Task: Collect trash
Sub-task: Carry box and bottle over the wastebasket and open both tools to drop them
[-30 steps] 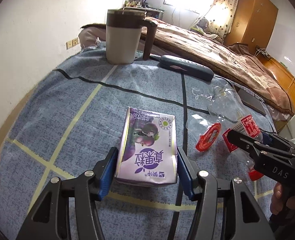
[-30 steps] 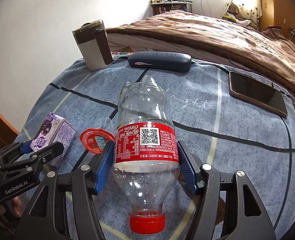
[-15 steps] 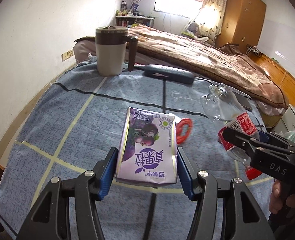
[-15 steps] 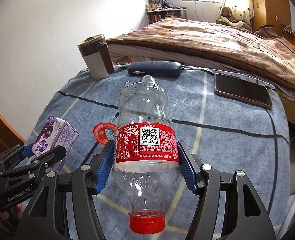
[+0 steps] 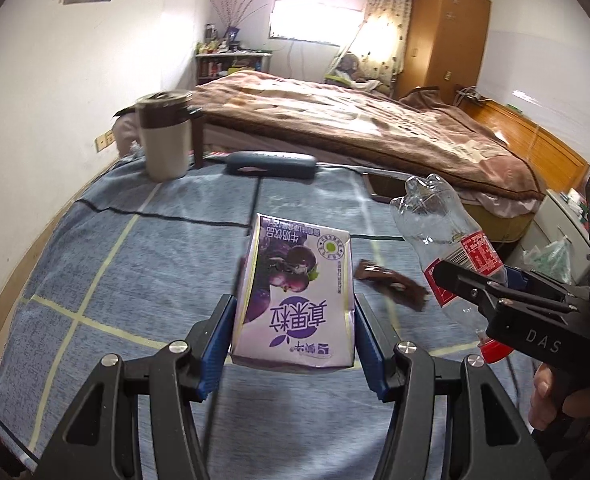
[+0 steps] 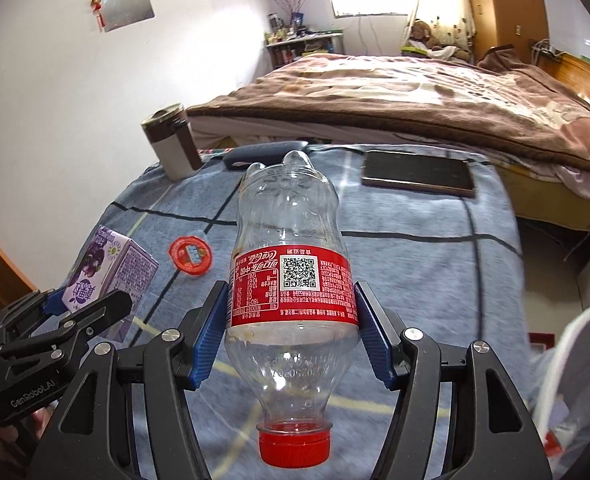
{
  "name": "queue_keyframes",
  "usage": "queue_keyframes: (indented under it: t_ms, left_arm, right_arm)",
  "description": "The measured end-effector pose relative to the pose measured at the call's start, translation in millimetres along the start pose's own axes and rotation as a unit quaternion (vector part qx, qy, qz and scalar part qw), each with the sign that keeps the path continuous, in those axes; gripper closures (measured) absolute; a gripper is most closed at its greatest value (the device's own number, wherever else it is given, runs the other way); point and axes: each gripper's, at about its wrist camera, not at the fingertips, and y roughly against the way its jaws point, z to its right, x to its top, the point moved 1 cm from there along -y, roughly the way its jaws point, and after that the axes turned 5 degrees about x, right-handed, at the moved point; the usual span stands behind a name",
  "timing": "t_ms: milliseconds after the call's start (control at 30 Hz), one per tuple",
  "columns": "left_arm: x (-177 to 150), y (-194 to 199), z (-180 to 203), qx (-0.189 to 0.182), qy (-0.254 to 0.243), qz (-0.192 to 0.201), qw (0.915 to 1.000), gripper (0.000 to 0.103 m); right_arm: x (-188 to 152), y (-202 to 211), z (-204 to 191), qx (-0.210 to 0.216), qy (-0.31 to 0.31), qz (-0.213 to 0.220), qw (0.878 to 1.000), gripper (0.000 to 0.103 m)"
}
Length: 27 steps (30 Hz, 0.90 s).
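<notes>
A bedroom table under a blue checked cloth [image 6: 435, 264] fills the foreground, with a bed [image 6: 395, 108] behind it and a window beyond.

Nearest, the left gripper [image 5: 293, 334] has its blue pads pressed on both sides of a purple drink carton [image 5: 295, 292], held clear above the cloth. Beside it the right gripper [image 6: 291, 332] clamps an empty plastic bottle [image 6: 291, 264] across its red label, the red cap pointing back toward the hand. Both pieces of trash are thus held, not lying on the table.

Just past the carton a small round red-topped lid or cup [image 6: 191, 254] lies on the cloth, and a brown wrapper [image 5: 391, 284] lies between carton and bottle. Farther from the carton a phone [image 6: 419, 172] lies flat, then a dark glasses case [image 5: 271, 164] and a lidded mug [image 5: 166, 140] near the wall.

The step in hand looks like carrying two collected items off the table. The next move calls for reaching a bin, perhaps the white rim [image 6: 555, 360] low on the right, and releasing each item over it before coming back for the lid and wrapper.
</notes>
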Motion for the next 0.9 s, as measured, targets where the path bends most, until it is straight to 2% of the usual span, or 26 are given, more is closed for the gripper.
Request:
queue_keyframes:
  t_ms: [333,500,900]
  left_arm:
    - [-2.3,18.6,56.9,-0.037,-0.040,0.016,0.9984,0.044]
    - [-4.6,24.6,90.8,-0.061,-0.065,0.026,0.9957,0.044]
    - [-11.3,24.6,195.3,-0.149,-0.134,0.020,0.9796,0.044]
  right_arm:
    - [-13.7,42.5,33.5,-0.033,-0.023,0.027,0.999,0.040]
    - [-27.7,72.7,64.3,-0.058,-0.048,0.042,0.996,0.040]
    - [-56.5,129.7,130.1,-0.143,-0.104,0.062,0.982,0.040]
